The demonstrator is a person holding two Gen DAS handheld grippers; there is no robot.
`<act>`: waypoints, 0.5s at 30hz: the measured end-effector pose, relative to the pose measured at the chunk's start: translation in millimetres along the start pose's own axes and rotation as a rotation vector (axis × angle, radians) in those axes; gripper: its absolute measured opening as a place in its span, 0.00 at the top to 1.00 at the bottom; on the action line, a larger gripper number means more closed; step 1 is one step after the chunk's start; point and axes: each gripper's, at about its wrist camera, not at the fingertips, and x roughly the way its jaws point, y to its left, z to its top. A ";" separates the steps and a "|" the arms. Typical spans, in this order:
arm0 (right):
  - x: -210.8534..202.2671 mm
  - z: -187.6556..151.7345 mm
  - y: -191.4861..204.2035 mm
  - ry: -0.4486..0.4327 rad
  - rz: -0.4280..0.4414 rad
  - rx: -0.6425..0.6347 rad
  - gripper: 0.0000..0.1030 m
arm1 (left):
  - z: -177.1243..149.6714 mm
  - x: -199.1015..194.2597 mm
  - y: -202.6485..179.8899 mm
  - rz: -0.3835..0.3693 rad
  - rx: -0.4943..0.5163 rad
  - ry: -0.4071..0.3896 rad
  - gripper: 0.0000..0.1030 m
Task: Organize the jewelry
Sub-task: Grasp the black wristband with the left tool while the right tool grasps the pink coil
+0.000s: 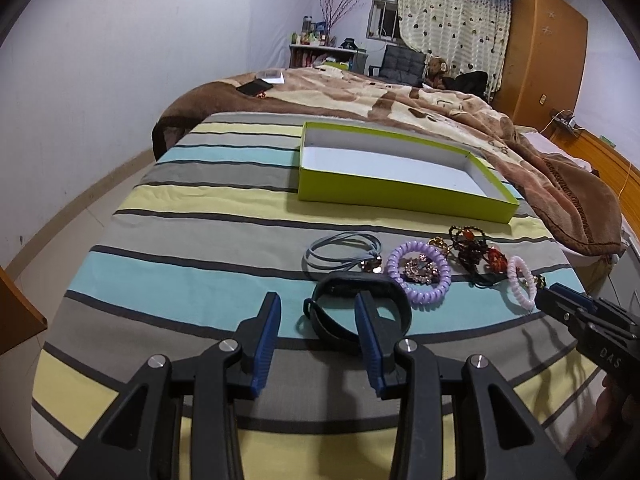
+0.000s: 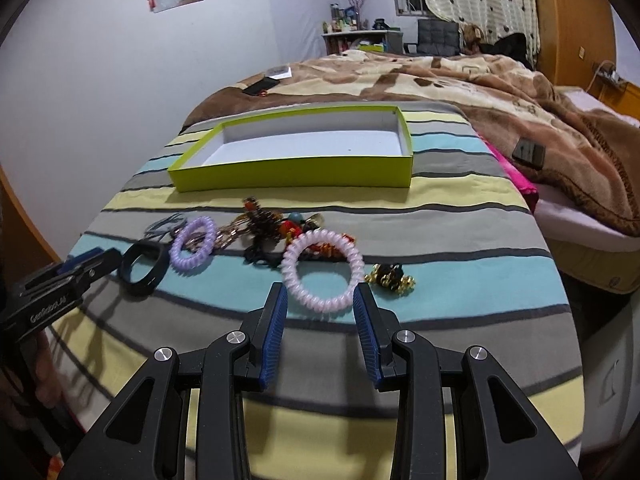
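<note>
We hold both tools over the striped bed cover (image 1: 192, 216). Left hand-held gripper (image 1: 318, 312): jaws wide, nothing gripped; black wristband (image 1: 400, 304) lies on the bed just past its tips. Right hand-held gripper (image 2: 320, 300): jaws wide, empty, flanking the near edge of the pink coil hair tie (image 2: 322, 270). Purple coil tie (image 2: 192, 244), grey hair elastics (image 1: 340, 252) and beaded pieces (image 1: 468, 246) lie clustered near the lime-green box (image 2: 296, 172), which sits behind them.
</note>
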 end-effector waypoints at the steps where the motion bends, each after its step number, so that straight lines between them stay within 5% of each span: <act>1: 2.4 2.5 -2.0 0.002 -0.003 0.007 0.66 | 0.8 2.1 0.1 0.001 0.000 0.004 0.61; 9: 18.6 16.4 -5.4 0.026 -0.020 -0.030 0.67 | 1.7 20.8 2.8 0.011 -0.011 0.071 0.61; 15: 34.2 19.8 -3.8 0.091 -0.022 -0.066 0.78 | 2.8 25.6 -1.2 0.024 0.012 0.083 0.66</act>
